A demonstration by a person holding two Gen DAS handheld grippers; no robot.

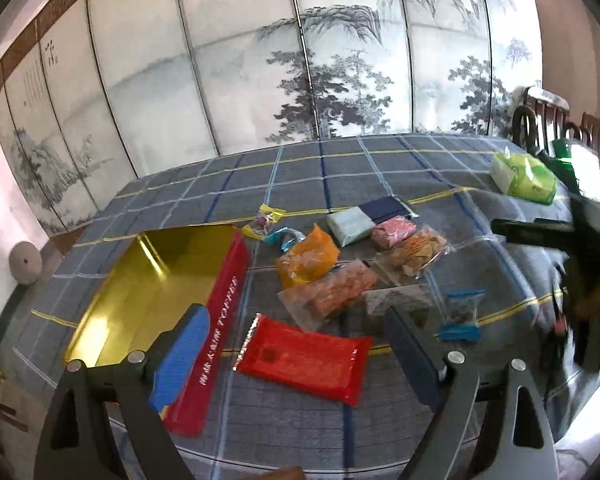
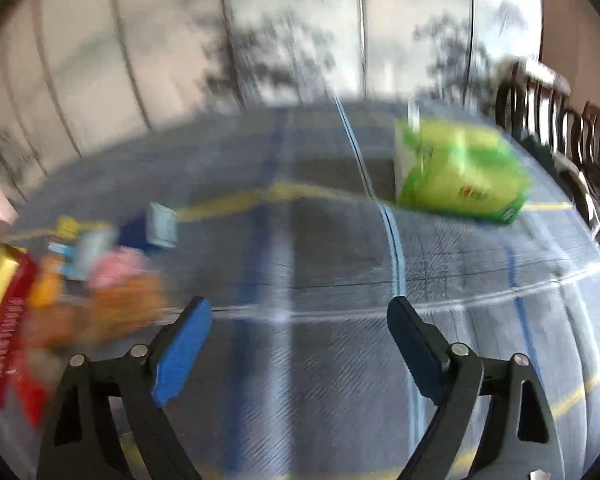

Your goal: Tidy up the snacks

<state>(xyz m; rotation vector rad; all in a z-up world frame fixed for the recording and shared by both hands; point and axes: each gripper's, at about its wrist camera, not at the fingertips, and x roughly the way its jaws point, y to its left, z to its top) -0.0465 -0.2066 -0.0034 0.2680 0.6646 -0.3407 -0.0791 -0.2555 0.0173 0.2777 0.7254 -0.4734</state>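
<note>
An open red box with a gold inside [image 1: 152, 288] lies on the left of the plaid table. Several snack packs lie to its right: a red flat pack [image 1: 304, 358], an orange bag [image 1: 308, 260], a clear bag of orange snacks [image 1: 332, 292], a pink pack [image 1: 392, 232] and a pale blue pack [image 1: 350, 224]. My left gripper [image 1: 296, 320] is open and empty above the red pack. My right gripper [image 2: 300, 312] is open and empty over bare cloth; it also shows blurred in the left wrist view [image 1: 556, 236]. The right wrist view is blurred.
A green tissue pack [image 1: 524, 176] [image 2: 460, 172] sits at the far right of the table. Dark wooden chairs [image 1: 560, 128] stand beyond the right edge. A painted folding screen [image 1: 260, 60] stands behind the table. Small candy wrappers [image 1: 268, 220] lie near the box.
</note>
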